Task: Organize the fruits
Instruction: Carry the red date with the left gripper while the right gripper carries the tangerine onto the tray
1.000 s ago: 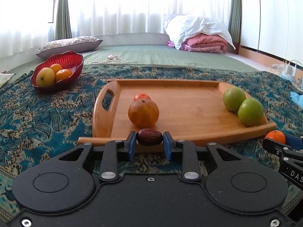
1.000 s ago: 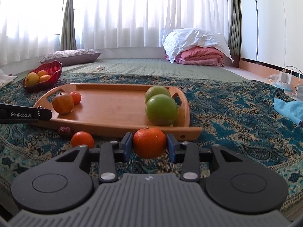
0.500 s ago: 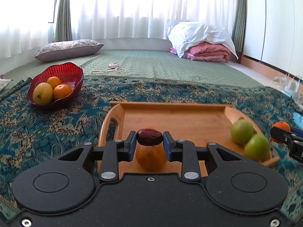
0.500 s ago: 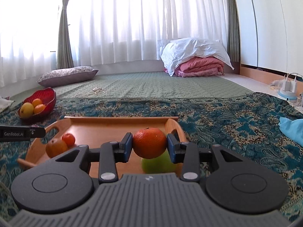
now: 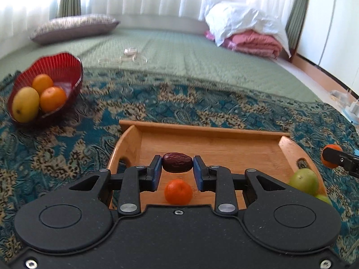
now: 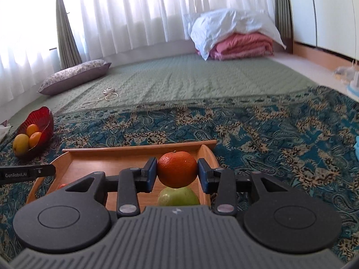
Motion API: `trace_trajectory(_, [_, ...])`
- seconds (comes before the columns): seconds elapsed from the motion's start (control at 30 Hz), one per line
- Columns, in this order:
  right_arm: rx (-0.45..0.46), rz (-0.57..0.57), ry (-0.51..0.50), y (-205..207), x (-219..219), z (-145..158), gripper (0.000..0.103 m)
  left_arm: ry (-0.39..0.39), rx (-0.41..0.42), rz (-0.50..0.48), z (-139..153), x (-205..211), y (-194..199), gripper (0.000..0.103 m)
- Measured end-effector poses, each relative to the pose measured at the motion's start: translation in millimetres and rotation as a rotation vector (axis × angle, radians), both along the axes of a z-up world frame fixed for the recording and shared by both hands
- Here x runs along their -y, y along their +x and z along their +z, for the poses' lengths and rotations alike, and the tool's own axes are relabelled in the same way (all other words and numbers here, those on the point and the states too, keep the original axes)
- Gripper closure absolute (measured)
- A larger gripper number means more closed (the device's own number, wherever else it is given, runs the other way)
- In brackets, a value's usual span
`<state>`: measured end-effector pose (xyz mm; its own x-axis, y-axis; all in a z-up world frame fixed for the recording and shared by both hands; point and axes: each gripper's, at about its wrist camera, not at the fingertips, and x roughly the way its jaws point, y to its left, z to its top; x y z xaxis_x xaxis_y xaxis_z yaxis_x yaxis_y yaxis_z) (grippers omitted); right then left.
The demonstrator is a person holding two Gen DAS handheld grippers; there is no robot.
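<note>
Left wrist view: your left gripper (image 5: 177, 164) was clenched on a date (image 5: 177, 162), held above the tray (image 5: 202, 132) so it could drop near the small orange (image 5: 178, 191) lying below. Two green fruits (image 5: 304, 181) sat at the tray's right end (grouped by kind, apparently). A red bowl (image 5: 67, 65) stood well apart on the cloth.

Right wrist view: your right gripper (image 6: 177, 170) gripped an orange (image 6: 177, 169) directly above a green fruit (image 6: 178, 196) in the tray (image 6: 134, 149), clear of it. Release there risked a roll, so an open patch was the safer target.
</note>
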<state>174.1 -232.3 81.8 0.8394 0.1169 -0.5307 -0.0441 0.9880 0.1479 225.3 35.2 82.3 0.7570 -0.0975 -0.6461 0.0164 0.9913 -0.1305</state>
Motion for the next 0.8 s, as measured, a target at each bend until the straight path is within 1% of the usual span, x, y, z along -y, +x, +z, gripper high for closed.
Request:
trace_trajectory(0.07, [-0.034, -0.008, 0.001, 15.4, 2.1, -3.8, 0.06, -0.007, -0.023, 0.021, -4.8, -1.5, 13.7, 0.075])
trace_trajectory(0.17, [-0.078, -0.015, 0.018, 33.1, 4.5, -12.0, 0.06, -0.023, -0.062, 0.025, -12.1, -3.1, 33.3, 0.075])
trace_trajectory(0.27, [-0.119, -0.023, 0.061, 44.8, 7.5, -22.7, 0.06, -0.008, -0.095, 0.043, -20.3, -2.5, 48.6, 0.075])
trace_trajectory(0.33, [-0.139, -0.032, 0.054, 50.6, 5.8, -30.0, 0.06, -0.006, -0.107, 0.055, -25.0, -3.1, 55.3, 0.075])
trace_trajectory(0.63, [-0.166, -0.025, 0.009, 68.9, -6.4, -42.0, 0.06, 0.031, -0.126, 0.048, -40.3, -3.9, 66.7, 0.075])
trace_trajectory(0.8, [-0.183, -0.026, -0.017, 75.3, -11.4, -47.2, 0.06, 0.033, -0.139, 0.048, -46.5, -5.0, 70.3, 0.075])
